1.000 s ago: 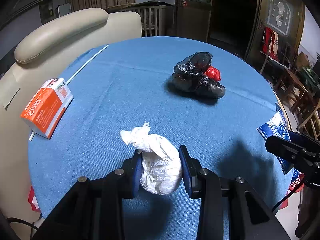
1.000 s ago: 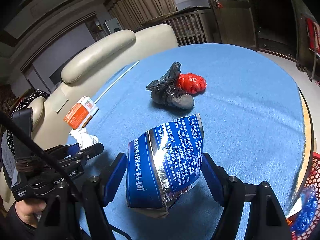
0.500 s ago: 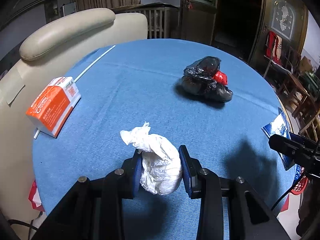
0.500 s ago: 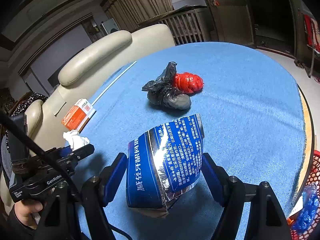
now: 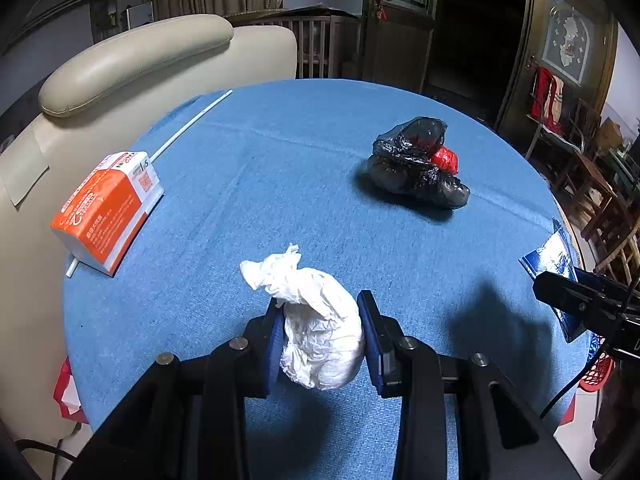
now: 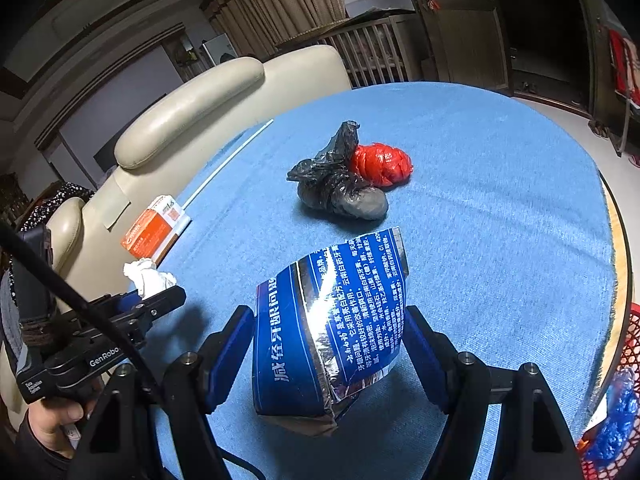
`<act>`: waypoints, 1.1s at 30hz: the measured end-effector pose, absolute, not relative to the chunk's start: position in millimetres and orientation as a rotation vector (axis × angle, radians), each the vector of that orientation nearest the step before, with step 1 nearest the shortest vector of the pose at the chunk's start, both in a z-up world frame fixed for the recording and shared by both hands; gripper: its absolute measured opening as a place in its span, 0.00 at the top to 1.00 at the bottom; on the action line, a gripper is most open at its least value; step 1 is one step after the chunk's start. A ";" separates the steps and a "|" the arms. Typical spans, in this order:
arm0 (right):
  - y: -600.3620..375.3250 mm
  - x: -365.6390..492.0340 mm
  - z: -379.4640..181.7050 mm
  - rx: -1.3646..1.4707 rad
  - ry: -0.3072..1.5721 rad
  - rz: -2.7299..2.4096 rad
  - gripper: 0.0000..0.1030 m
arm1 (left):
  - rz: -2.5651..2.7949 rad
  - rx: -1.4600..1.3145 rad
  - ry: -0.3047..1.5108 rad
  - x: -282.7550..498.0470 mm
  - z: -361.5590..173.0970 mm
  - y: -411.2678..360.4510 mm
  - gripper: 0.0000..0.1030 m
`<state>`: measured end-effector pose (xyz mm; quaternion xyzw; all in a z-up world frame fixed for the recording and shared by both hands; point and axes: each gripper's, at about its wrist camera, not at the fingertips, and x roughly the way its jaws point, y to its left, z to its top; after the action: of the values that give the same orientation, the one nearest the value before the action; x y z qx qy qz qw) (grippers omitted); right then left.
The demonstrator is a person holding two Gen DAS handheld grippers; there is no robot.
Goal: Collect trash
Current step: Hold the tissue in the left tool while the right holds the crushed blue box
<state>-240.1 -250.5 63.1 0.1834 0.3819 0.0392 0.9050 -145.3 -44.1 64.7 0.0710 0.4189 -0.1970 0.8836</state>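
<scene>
The left gripper (image 5: 320,334) pinches a tissue wad (image 5: 320,332), the right gripper (image 6: 330,344) clamps a foil packet (image 6: 326,320) (seemingly lightly), which may slip toward the basket (image 6: 624,360) at lower right.

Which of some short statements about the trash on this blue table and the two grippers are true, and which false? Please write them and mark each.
1. The left gripper is closed on the crumpled white tissue wad. True.
2. The right gripper holds the orange and white carton. False: it holds the torn blue foil packet; the carton lies on the round blue tablecloth.
3. The crumpled black plastic bag touches the red plastic bundle. True.
4. The black bag is already in the red basket. False: it lies on the cloth.
</scene>
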 end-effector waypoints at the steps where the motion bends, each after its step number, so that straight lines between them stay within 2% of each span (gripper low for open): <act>1: -250.5 -240.2 62.6 0.381 0.790 0.081 0.25 | -0.410 0.147 0.872 -145.5 64.6 -44.0 0.64; 33: -254.0 -246.8 69.2 0.417 0.769 0.083 0.25 | -0.393 0.117 0.831 -151.2 80.2 -38.0 0.64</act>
<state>-246.8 -254.0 69.2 0.2019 0.3721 0.0403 0.9050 -151.2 -38.0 80.2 0.0564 0.4007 -0.1895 0.8947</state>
